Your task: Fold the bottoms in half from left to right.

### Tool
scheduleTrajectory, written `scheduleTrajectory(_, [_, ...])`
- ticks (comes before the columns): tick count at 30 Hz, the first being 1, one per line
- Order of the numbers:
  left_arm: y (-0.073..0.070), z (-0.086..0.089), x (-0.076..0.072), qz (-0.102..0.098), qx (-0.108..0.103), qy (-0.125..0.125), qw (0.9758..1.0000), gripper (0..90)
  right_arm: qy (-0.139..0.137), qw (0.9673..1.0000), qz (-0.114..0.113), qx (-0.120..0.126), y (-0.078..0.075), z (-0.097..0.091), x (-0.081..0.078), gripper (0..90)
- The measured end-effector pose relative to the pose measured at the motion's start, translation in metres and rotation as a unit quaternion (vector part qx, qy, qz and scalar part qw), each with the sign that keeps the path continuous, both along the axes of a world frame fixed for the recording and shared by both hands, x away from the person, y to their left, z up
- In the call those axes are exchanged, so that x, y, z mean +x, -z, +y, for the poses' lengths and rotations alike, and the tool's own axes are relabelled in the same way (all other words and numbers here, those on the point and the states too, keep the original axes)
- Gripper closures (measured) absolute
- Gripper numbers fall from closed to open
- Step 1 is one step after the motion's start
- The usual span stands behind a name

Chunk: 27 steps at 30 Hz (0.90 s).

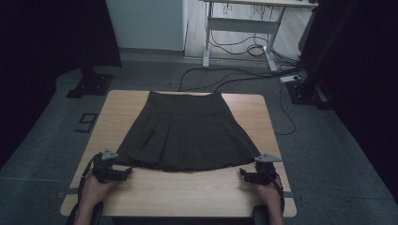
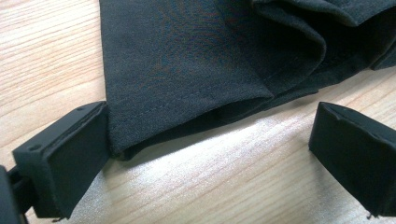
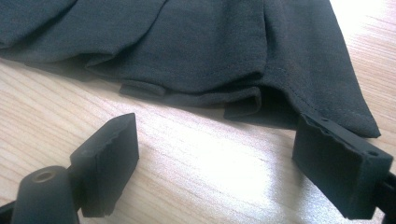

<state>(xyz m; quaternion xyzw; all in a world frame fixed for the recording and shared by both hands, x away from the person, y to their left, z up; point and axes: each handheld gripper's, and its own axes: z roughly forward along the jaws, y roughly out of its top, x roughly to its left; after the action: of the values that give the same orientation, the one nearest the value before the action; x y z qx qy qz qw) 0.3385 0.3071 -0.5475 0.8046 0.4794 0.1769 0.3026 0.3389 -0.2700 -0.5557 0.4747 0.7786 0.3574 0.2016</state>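
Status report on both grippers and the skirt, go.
Left gripper open at the hem's left corner. Right gripper open at the hem's right corner. Dark pleated skirt flat on the wooden table, not gripped. Nothing in the way.

The table [image 1: 187, 192] is seen from above its near edge, looking forward and down, from well back. The skirt [image 1: 185, 133] hem is viewed close and low by both gripper cameras: its near left corner [image 2: 187, 70] by one, its near right corner [image 3: 233, 51] by the other.
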Motion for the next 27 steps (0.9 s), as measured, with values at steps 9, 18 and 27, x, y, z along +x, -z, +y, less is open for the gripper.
scheduleTrajectory(9, [0.0, 0.001, 0.0, 0.001, 0.0, 0.006, 1.0, 0.0, 0.022, 0.9988, 0.019, 0.041, -0.003, -0.003, -0.005, 14.2])
scheduleTrajectory(18, [-0.006, 0.001, 0.001, 0.017, 0.016, 0.006, 0.9997, 0.0, 0.01, 0.9959, 0.053, 0.073, -0.01, -0.004, -0.007, 19.0])
scheduleTrajectory(27, [-0.034, -0.007, 0.014, -0.001, -0.009, 0.033, 0.9994, 0.0, -0.022, 0.9943, 0.053, 0.09, -0.027, 0.007, 0.003, 18.3])
